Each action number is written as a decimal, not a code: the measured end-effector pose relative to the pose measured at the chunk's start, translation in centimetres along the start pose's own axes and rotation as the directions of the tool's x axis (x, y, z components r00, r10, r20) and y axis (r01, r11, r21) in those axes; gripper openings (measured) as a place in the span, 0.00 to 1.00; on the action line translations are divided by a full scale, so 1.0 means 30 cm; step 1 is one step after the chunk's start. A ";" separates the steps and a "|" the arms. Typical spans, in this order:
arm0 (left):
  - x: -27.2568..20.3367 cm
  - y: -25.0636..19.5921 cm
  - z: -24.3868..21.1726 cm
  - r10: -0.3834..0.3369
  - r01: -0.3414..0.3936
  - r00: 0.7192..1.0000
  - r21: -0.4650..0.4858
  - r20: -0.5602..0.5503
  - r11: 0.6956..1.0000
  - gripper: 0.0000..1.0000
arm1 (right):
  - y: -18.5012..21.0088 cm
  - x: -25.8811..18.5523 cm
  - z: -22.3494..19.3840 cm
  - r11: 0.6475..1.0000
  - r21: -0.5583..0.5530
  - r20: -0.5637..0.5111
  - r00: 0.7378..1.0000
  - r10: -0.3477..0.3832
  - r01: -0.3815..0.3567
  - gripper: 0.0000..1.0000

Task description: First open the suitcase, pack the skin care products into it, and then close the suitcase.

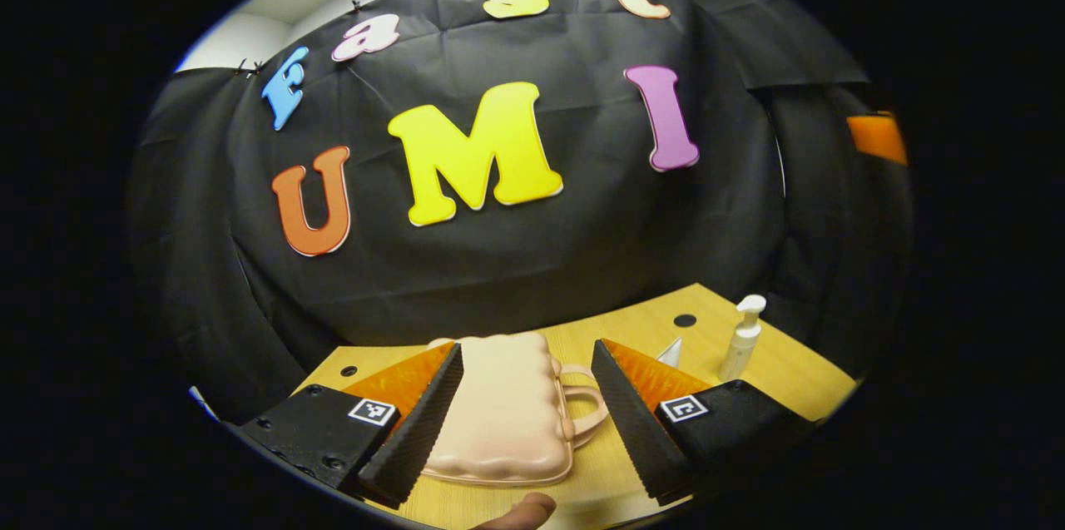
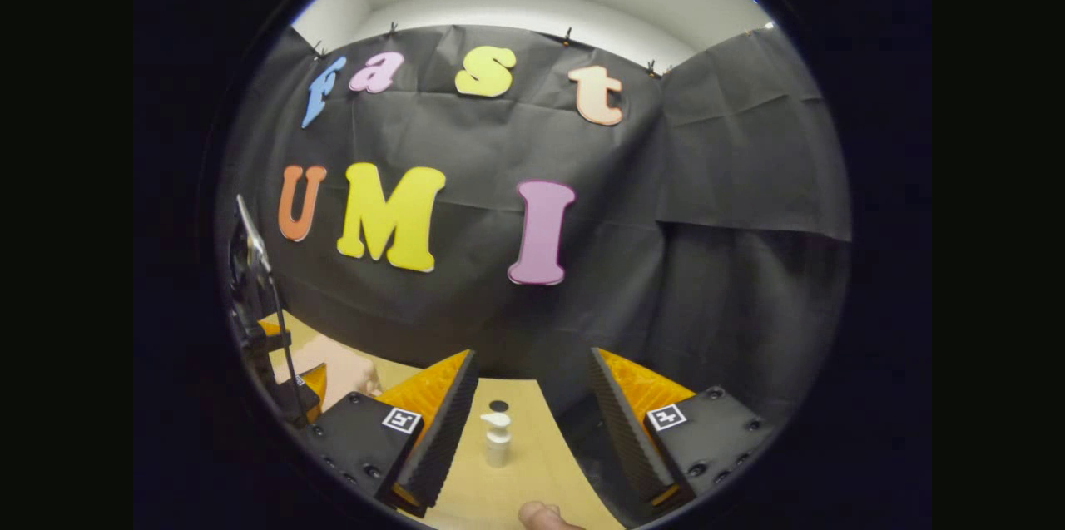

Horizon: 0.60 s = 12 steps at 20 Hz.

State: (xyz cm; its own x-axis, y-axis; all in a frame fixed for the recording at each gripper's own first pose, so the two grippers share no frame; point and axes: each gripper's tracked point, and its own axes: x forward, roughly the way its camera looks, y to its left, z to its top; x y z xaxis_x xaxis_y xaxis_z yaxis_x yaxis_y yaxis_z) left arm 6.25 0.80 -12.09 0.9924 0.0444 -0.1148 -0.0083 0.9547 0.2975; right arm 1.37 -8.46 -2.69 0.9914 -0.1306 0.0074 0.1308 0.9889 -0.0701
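Suitcase [image 1: 503,409]: a small pale pink case with a moulded lid and a loop handle, lying flat and closed on the wooden table [image 1: 782,372], seen in the left gripper view directly ahead of the left gripper [image 1: 526,422]. I note that gripper's fingers spread wide, one to each side of the case, gripping nothing and, as far as I can tell, not touching it. A white pump bottle [image 1: 742,339] stands upright on the table, well to the handle side of the case and apart from it; a small pale pointed item [image 1: 671,352] sits between them, too small to identify. In the right gripper view the right gripper [image 2: 532,430] is likewise parted and empty, with the pump bottle [image 2: 497,438] upright ahead between its fingers, not in contact. I judge the opening step to be in hand and not yet done. The next move calls for catching the lid edge near the handle and lifting, with the base steadied; the light case may slide.
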 end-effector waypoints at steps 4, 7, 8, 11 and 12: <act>0.064 -0.087 -0.114 -0.025 0.030 0.999 0.176 -0.028 0.984 0.99 | -0.081 0.024 -0.058 0.999 -0.016 -0.027 0.999 -0.029 0.028 0.80; 0.113 -0.138 -0.191 -0.022 0.037 0.999 0.345 -0.048 0.938 0.98 | -0.125 0.048 -0.106 1.000 0.000 -0.060 0.998 -0.030 0.030 0.80; 0.125 -0.167 -0.209 -0.026 0.043 0.999 0.401 -0.047 0.915 0.98 | -0.139 0.054 -0.118 1.000 0.003 -0.066 0.997 -0.030 0.031 0.80; 0.166 -0.215 -0.254 -0.024 0.040 0.999 0.553 -0.035 0.832 0.97 | -0.183 0.080 -0.146 1.000 0.011 -0.078 0.997 -0.023 0.024 0.80; 0.173 -0.222 -0.273 -0.009 0.030 0.999 0.591 -0.038 0.806 0.97 | -0.196 0.092 -0.155 1.000 0.015 -0.084 0.996 -0.017 0.018 0.80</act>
State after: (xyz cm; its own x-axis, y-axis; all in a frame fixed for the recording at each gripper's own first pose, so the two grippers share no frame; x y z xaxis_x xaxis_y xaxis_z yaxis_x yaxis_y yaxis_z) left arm 10.44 -2.91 -22.43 0.9871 0.0465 -0.1531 0.0954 0.5974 0.7962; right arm 3.32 -14.96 -6.89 0.9855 -0.1525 -0.0748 0.1487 0.9874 -0.0545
